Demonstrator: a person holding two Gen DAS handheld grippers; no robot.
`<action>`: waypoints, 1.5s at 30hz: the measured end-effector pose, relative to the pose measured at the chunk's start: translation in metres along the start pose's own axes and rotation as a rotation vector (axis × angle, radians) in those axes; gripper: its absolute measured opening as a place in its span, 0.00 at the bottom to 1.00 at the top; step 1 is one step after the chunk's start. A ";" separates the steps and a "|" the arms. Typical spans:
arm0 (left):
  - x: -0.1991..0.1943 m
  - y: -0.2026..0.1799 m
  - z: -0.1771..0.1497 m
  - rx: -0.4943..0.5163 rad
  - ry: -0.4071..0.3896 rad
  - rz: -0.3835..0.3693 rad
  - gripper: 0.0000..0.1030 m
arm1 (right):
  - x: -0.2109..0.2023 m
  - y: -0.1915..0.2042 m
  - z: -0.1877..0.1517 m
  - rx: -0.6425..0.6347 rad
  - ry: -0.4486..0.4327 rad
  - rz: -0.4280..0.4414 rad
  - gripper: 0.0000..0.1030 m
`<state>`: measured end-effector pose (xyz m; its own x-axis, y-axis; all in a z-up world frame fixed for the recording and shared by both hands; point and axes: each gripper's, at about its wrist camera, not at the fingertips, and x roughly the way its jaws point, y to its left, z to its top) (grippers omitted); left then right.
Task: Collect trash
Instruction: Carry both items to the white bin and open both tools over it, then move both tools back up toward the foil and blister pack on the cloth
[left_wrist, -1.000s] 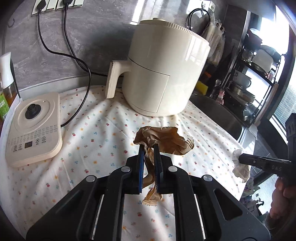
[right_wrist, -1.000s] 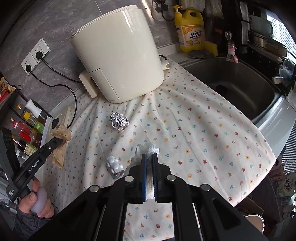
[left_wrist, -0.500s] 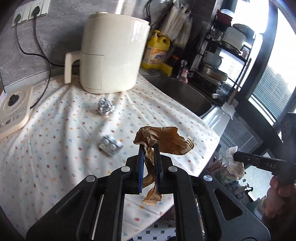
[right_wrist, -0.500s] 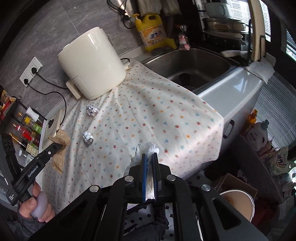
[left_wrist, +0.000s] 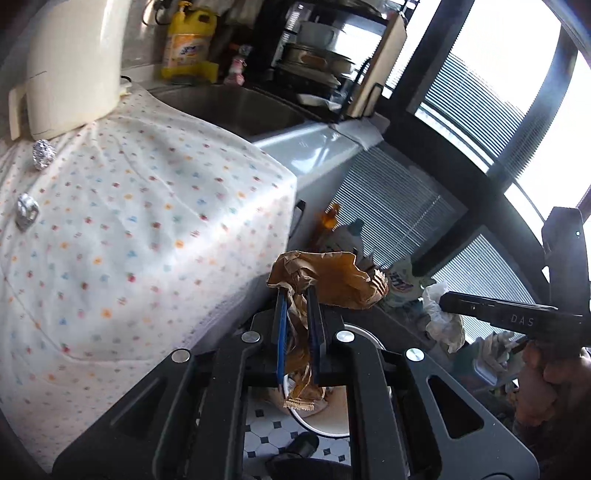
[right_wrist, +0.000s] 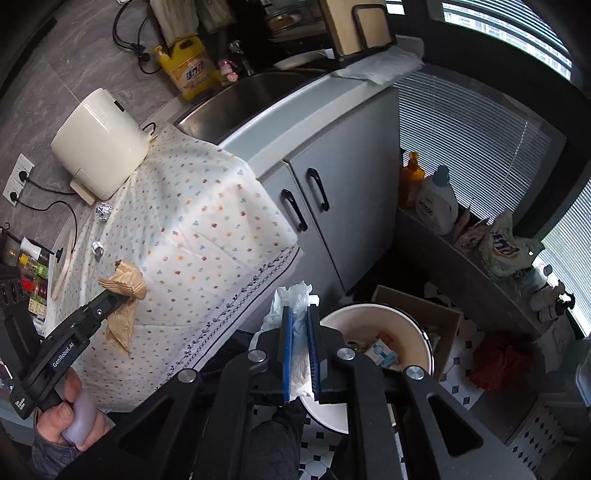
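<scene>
My left gripper (left_wrist: 297, 295) is shut on a crumpled brown paper bag (left_wrist: 332, 277), held past the counter edge above a white round trash bin (left_wrist: 325, 421) on the floor. The same bag (right_wrist: 125, 284) shows in the right wrist view. My right gripper (right_wrist: 299, 314) is shut on a white crumpled tissue (right_wrist: 290, 299), just left of the bin (right_wrist: 373, 354), which holds some trash. The tissue (left_wrist: 443, 325) also shows in the left wrist view. A foil ball (left_wrist: 43, 154) and a crushed foil piece (left_wrist: 26, 211) lie on the dotted tablecloth (left_wrist: 147, 206).
A cream air fryer (right_wrist: 98, 155) stands at the back of the counter by the sink (right_wrist: 251, 96) and a yellow detergent bottle (right_wrist: 188, 68). Grey cabinet doors (right_wrist: 332, 199), a cardboard box (right_wrist: 417, 306) and bottles on a ledge (right_wrist: 436, 199) surround the bin.
Both grippers have swung right and down off the counter, carrying the bag and the tissue over to the floor bin. Both stay shut.
</scene>
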<state>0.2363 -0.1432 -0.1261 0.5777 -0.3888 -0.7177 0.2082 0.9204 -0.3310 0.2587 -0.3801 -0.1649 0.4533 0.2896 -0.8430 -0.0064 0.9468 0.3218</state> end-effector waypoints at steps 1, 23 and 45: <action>0.007 -0.009 -0.005 0.006 0.013 -0.008 0.10 | 0.001 -0.008 -0.003 0.008 0.015 0.010 0.21; 0.092 -0.100 -0.044 0.119 0.279 -0.121 0.38 | -0.031 -0.112 -0.038 0.168 -0.028 -0.028 0.60; -0.039 0.034 0.029 -0.033 -0.049 0.168 0.92 | -0.004 0.026 0.027 -0.026 -0.094 0.073 0.92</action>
<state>0.2437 -0.0955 -0.0923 0.6398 -0.2264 -0.7344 0.0803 0.9701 -0.2291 0.2803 -0.3602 -0.1415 0.5322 0.3444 -0.7734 -0.0650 0.9275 0.3682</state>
